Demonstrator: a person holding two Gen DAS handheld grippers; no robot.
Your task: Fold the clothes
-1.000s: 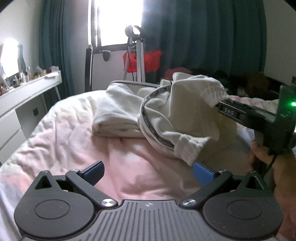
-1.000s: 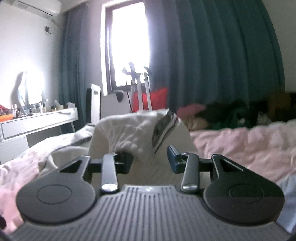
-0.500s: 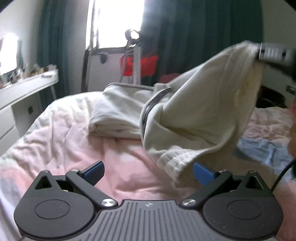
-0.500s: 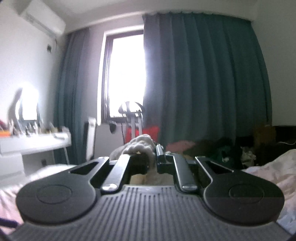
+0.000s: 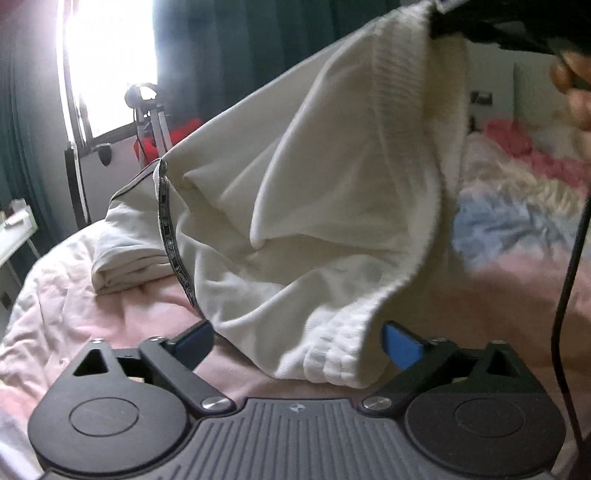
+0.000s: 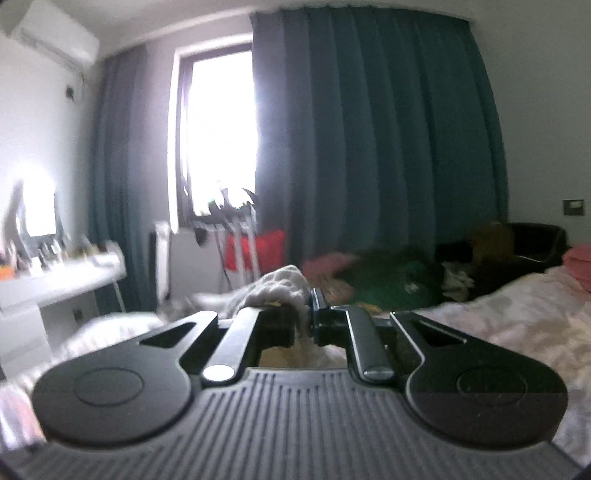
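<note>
A cream-white garment (image 5: 314, 184) with a dark patterned trim band (image 5: 170, 240) hangs stretched above the pink bed cover (image 5: 92, 314). My right gripper (image 5: 439, 18) holds its ribbed edge high at the top right of the left wrist view. In the right wrist view that gripper (image 6: 308, 310) is shut on a bunch of the white ribbed fabric (image 6: 277, 288). The garment's lower ribbed hem (image 5: 340, 358) droops between the blue pads of my left gripper (image 5: 295, 336). Those jaws are closing but still stand wide, and the pads do not press the cloth.
A folded white garment (image 5: 125, 251) lies on the bed behind the hanging one. A white dresser (image 6: 55, 280) stands at the left and a tripod (image 5: 151, 110) by the window. Dark clothes (image 6: 388, 273) are piled at the far side. A hand (image 5: 576, 85) and black cable (image 5: 569, 277) are at the right.
My right gripper has shut on the garment's ribbed edge and lifted it high. My left gripper has rolled and moved in, so the lower hem now hangs between its pads.
</note>
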